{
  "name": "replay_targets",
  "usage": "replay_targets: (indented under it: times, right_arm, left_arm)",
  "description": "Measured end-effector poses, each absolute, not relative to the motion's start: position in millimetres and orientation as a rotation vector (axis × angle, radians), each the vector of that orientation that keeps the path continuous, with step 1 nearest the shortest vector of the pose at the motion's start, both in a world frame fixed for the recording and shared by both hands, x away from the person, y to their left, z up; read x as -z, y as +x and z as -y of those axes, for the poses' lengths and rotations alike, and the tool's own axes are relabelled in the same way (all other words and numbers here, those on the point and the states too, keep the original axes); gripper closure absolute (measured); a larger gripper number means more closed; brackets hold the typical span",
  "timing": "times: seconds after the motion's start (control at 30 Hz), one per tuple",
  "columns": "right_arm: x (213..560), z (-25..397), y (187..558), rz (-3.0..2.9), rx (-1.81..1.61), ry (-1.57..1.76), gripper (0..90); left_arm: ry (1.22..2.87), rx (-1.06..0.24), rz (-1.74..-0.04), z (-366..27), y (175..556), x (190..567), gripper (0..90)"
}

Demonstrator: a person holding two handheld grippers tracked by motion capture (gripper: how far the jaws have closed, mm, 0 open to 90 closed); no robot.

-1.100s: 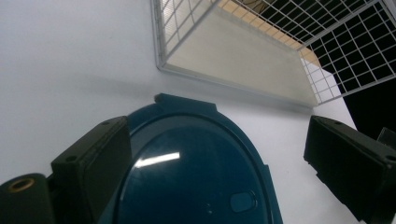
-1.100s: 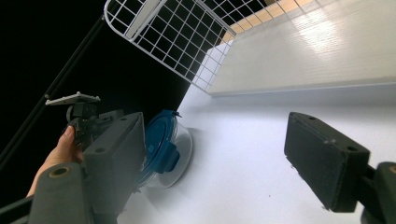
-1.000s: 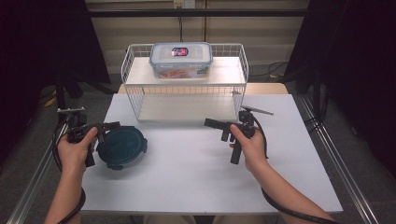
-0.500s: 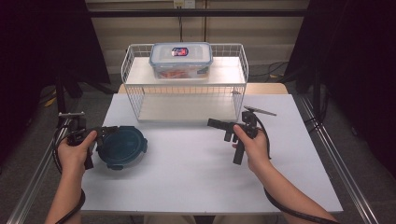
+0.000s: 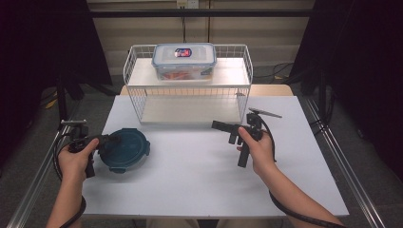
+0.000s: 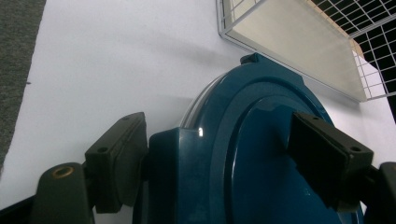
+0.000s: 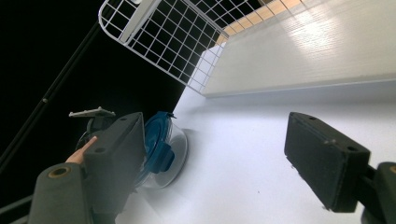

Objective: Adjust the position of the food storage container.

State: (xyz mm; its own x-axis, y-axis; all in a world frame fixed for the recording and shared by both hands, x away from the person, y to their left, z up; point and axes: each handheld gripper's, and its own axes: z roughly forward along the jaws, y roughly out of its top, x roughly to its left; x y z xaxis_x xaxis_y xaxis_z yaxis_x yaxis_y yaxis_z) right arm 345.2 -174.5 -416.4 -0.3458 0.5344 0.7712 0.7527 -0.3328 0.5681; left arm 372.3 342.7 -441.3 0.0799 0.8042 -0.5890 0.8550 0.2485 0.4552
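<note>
At the table's left edge we have the left gripper (image 5: 105, 141) spread around the blue round container (image 5: 124, 148), not yet clenched, so closing comes next, while the right gripper (image 5: 223, 126) waits released.

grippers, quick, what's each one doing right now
Left tool: jaws open, set either side of the blue lid, not clamped on it.
Right tool: open, holding nothing, above the table.

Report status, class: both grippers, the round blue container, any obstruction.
Left gripper open, jaws astride round blue container. Right gripper open, empty, above table. Wire rack stands just behind.
</note>
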Motion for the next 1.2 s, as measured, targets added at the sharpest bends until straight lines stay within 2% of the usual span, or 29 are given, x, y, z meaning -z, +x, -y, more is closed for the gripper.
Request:
replay_targets:
  times: [0.17, 0.5, 1.03, 1.2]
  right_arm:
    - [419, 174, 346, 1.689, 1.747, -1.676, 20.0]
    - [421, 168, 347, 1.697, 1.734, -1.662, 20.1]
    - [428, 178, 343, 1.696, 1.728, -1.691, 20.1]
    - [430, 177, 343, 1.698, 1.715, -1.692, 20.1]
  left_arm:
    - [1.507, 0.135, -1.727, -342, 368, 442, 25.3]
    - [1.503, 0.259, -1.650, -318, 366, 448, 33.8]
    - [1.548, 0.349, -1.581, -278, 372, 453, 36.8]
    - [1.547, 0.373, -1.550, -255, 368, 455, 37.5]
